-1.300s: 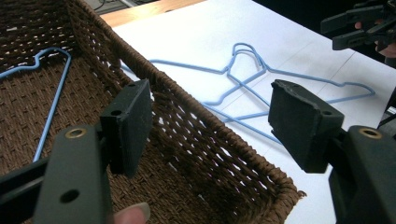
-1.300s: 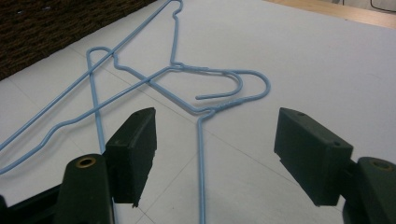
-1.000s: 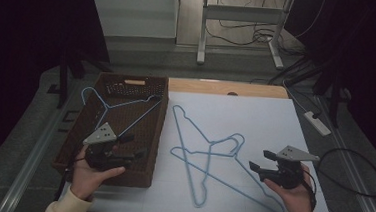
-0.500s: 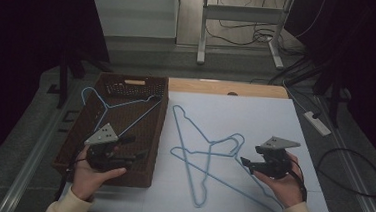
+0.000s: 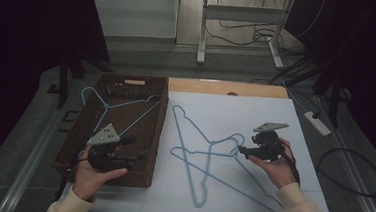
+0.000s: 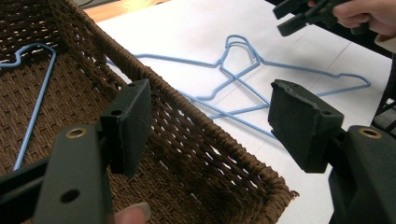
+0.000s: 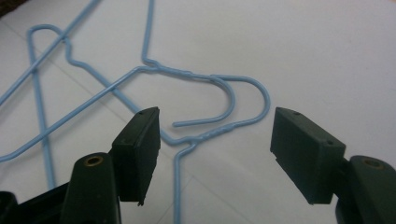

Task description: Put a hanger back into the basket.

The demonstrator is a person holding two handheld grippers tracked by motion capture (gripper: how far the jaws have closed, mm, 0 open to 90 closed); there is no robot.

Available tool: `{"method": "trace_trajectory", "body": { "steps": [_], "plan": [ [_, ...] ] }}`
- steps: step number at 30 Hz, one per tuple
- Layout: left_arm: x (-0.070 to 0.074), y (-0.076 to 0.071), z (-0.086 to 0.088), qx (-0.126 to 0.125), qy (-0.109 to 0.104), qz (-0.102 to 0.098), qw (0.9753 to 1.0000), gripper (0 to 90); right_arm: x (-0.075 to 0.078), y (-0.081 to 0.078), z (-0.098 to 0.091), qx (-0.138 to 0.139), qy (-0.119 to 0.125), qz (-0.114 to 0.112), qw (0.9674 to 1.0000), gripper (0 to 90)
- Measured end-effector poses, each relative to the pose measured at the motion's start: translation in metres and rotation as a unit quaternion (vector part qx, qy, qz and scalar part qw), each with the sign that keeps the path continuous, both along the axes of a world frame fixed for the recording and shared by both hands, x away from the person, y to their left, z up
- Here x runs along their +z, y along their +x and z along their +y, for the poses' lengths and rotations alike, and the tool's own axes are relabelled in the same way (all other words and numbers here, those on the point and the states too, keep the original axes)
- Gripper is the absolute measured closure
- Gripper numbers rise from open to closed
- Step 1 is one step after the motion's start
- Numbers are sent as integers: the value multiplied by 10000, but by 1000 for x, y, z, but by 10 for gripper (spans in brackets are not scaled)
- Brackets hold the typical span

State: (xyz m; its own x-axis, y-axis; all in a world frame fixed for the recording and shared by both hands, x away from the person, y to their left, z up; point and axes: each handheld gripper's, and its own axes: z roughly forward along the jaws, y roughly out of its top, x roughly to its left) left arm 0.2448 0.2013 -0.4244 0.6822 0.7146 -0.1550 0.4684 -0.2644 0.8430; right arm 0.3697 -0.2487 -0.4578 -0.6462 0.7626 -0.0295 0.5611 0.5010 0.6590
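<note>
Two light-blue wire hangers [image 5: 200,152] lie crossed on the white table top [image 5: 255,115], their hooks [image 5: 234,138] close together. A third blue hanger [image 5: 125,109] rests in the brown wicker basket [image 5: 160,134]. My right gripper [image 5: 243,151] points left, just right of the hooks. In the right gripper view the hooks [image 7: 232,100] lie on the table ahead of its jaws [image 7: 215,114], which have just been closing a little with nothing pressed between them. My left gripper [image 5: 135,148] hovers open over the basket's near end; its view [image 6: 211,88] looks across the basket rim [image 6: 187,102].
A wooden strip [image 5: 227,88] borders the table's far edge. A white power strip [image 5: 317,122] and a looped black cable [image 5: 356,173] lie to the right. Metal desk legs [image 5: 201,32] stand beyond. The right hand's gripper [image 6: 303,18] appears at the top of the left gripper view.
My right gripper has moved left across the table, from the hangers' right ends to beside their hooks. The left gripper has stayed over the basket.
</note>
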Motion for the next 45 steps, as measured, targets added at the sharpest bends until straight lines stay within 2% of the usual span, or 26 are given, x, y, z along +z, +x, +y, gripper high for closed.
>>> {"method": "trace_trajectory", "body": {
  "steps": [1,2,4,5,6,10,13,15,18,23,24,25,30,33,35,38,42,45],
  "plan": [
    [0,0,0,0,0,0,10000,317,0,0,0,0,0,0,10000,345],
    [0,0,0,-5,-2,-3,10000,317,-3,9,1,-5,-9,142,9999,364],
    [0,0,0,-6,5,0,10000,317,-4,12,2,0,-31,199,9998,369],
    [-1,0,0,-3,12,3,10000,317,-6,18,3,15,-57,285,9996,379],
    [-1,0,-1,-8,18,0,10000,317,-10,31,7,47,-143,496,9987,407],
    [-1,0,-1,-15,21,-5,10000,317,-14,43,13,87,-299,673,9972,428],
    [-1,1,-1,-19,33,-6,10000,317,-19,60,20,95,-418,923,9948,466],
    [-1,1,-1,-27,44,-11,10000,317,-22,66,23,83,-491,990,9938,478],
    [-1,1,0,-33,44,-21,10000,316,-28,77,30,116,-737,1146,9906,526],
    [-1,1,0,-44,46,-21,10000,316,-31,82,35,173,-867,1217,9886,589],
    [-1,1,-1,-40,43,-23,10000,317,-32,84,39,272,-1040,1267,9861,644],
    [-1,1,-1,-46,40,-21,10000,317,-32,84,39,272,-1040,1267,9861,644],
    [-1,1,0,-46,25,-28,10000,317,-33,87,43,365,-1287,1398,9811,708],
    [-1,1,-1,-53,21,-27,10000,317,-35,89,44,386,-1335,1488,9791,719],
    [-1,1,-1,-55,19,-25,10000,316,-36,89,44,389,-1323,1510,9789,737],
    [-1,1,-1,-56,11,-22,10000,317,-35,90,45,421,-1350,1584,9772,837],
    [0,0,-2,-74,23,-32,10000,317,-34,90,48,333,-1406,1674,9752,846],
    [1,0,-3,-84,16,-46,10000,317,-32,88,48,310,-1368,1688,9756,850]
  ]
}}
